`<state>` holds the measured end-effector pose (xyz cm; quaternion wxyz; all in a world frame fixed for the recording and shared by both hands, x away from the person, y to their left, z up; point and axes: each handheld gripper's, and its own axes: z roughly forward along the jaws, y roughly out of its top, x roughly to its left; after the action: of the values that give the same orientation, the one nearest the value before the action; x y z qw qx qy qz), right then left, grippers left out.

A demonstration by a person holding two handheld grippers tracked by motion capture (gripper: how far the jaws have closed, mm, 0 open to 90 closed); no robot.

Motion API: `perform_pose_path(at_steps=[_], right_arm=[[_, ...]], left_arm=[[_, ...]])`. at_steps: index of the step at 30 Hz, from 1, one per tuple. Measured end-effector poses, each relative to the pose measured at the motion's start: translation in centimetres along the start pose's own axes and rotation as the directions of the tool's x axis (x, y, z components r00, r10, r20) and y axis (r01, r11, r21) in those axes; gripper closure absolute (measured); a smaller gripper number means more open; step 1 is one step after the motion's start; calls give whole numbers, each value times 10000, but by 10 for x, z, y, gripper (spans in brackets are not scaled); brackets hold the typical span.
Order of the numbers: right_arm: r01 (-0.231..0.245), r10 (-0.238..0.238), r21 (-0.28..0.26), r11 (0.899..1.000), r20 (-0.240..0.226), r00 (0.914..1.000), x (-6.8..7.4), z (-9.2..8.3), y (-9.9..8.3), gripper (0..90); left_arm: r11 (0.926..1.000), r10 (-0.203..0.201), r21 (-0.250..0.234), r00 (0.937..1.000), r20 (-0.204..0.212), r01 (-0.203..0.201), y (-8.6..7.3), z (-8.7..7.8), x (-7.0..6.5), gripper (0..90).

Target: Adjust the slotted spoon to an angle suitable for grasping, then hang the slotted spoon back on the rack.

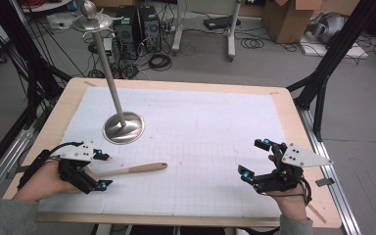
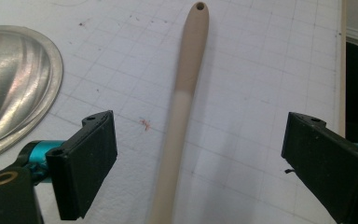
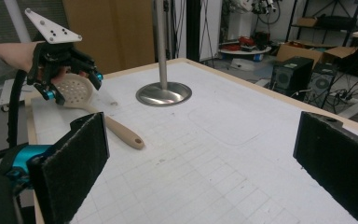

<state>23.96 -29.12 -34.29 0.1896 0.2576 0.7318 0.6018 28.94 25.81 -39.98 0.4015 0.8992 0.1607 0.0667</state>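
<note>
Straddling the slotted spoon (image 1: 127, 171) near the worktop's left edge, our left claw (image 1: 100, 170) gapes, ready to grip; our right claw (image 1: 254, 159) idles apart.

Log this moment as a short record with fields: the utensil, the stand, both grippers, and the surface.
utensil: slotted spoon, beige, lying flat on the mat, handle end with a hole
stand: metal stand, round base on the mat, upright pole
left gripper: open, fingers either side of the spoon's handle, not pressing on it
right gripper: open, nothing between its fingers, apart from the spoon
surface: white gridded mat on a wooden table
</note>
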Motion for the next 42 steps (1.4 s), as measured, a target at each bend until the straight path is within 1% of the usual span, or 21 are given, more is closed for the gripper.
perform_pose_path(at_steps=[6,7,8,9,11,12,13,16,18,20,23,25,26,29,32,35,36,38,39,40,42], right_arm=[[86,-86,-15,10000,-45,10000,-1,1,0,22],[43,-42,10,10000,-60,10000,-1,1,0,22],[34,-34,16,10000,-63,10000,-1,1,0,22],[1,-1,27,10000,-73,10000,0,1,0,22],[5,-5,28,10000,-79,10000,0,2,0,22],[89,-89,26,10000,-93,9999,-1,2,0,22],[42,-41,46,10000,-112,9999,0,2,0,22],[51,-50,71,10000,-134,9999,0,2,0,22],[37,-36,74,10000,-153,9999,0,2,0,22],[26,-25,72,10000,-168,9999,0,2,0,22],[-4,5,91,10000,-152,9999,0,2,0,22],[-16,17,81,10000,-165,9999,0,2,0,22],[-9,10,76,10000,-170,9999,0,2,0,22],[16,-14,89,10000,-199,9998,-1,2,-1,22],[17,-15,90,10000,-193,9998,-1,2,-1,22],[13,-11,89,10000,-201,9998,-1,2,-1,22],[-11,13,103,9999,-213,9998,-1,2,-1,22],[8,-6,96,10000,-219,9998,-1,2,-1,22],[10,-7,124,9999,-219,9998,-1,2,-1,22],[41,-38,123,9999,-238,9997,-1,3,-1,23],[21,-18,132,9999,-257,9997,0,3,-1,23]], left_arm=[[9995,-4,300,9999,-107,8,-2,0,0,118],[9991,98,403,9999,-85,-95,-2,0,0,118],[9993,29,364,10000,-83,-26,-2,0,0,120],[9986,144,503,9999,-86,-140,-2,0,0,126],[9986,157,507,9998,-73,-153,-2,1,0,145],[9979,217,607,9997,-54,-213,-2,1,1,152],[9974,254,669,9997,-49,-250,-2,1,1,155],[9971,198,736,9998,-97,-191,-2,2,2,174],[9966,216,800,9998,-42,-212,-2,3,3,185],[9951,280,954,9996,-35,-275,-2,3,4,210],[9941,300,1050,9995,-121,-286,-1,5,5,284],[9930,352,1127,9994,-33,-346,-1,5,7,294],[9934,261,1121,9997,-24,-257,-1,6,6,310],[9899,313,1384,9995,74,-320,0,8,8,334],[9852,308,1688,9995,53,-313,0,11,8,378],[9785,313,2040,9995,1,-307,-1,12,9,418],[9775,260,2094,9997,5,-255,-1,13,9,429],[9755,204,2192,9997,-126,-172,-2,14,9,447],[9727,221,2313,9997,-86,-195,-2,14,10,462],[9726,213,2319,9996,-157,-171,-2,16,9,470],[9685,293,2477,9994,-183,-239,-2,16,10,498]])
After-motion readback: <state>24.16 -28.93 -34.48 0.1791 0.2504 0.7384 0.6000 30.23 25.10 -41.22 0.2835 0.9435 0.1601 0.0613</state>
